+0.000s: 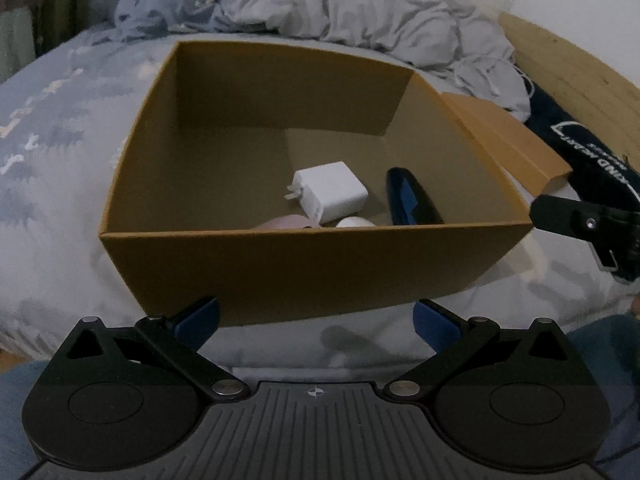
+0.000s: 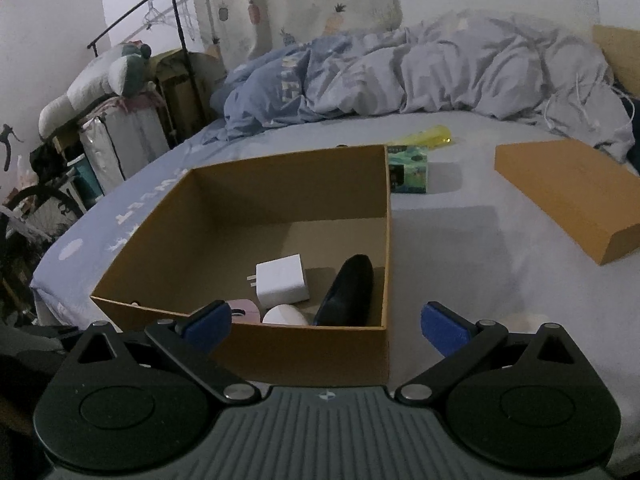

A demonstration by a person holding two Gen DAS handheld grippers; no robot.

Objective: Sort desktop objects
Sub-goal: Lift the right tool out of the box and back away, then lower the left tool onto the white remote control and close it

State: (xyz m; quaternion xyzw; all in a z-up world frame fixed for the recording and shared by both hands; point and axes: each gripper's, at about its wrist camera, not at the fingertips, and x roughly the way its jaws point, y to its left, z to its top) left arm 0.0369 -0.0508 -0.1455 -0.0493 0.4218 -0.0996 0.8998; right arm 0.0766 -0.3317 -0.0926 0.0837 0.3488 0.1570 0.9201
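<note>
Cardboard box (image 2: pixel 280 352) holds white charger (image 2: pixel 282 282); both claws empty.

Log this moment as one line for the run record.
left tool: open, empty | right tool: open, empty | cardboard box: charger, black case inside | lid: off, beside

The bed (image 2: pixel 460 236), under a pale blue-grey sheet, carries an open cardboard box (image 2: pixel 280 344) directly ahead of the right gripper (image 2: pixel 326 322). Beyond the box's far right corner stand a small green carton (image 2: pixel 410 172) and a yellow item (image 2: pixel 434 135). The box lid (image 2: pixel 568 192) lies farther right. A rumpled duvet (image 2: pixel 440 76) is heaped at the back.
</note>
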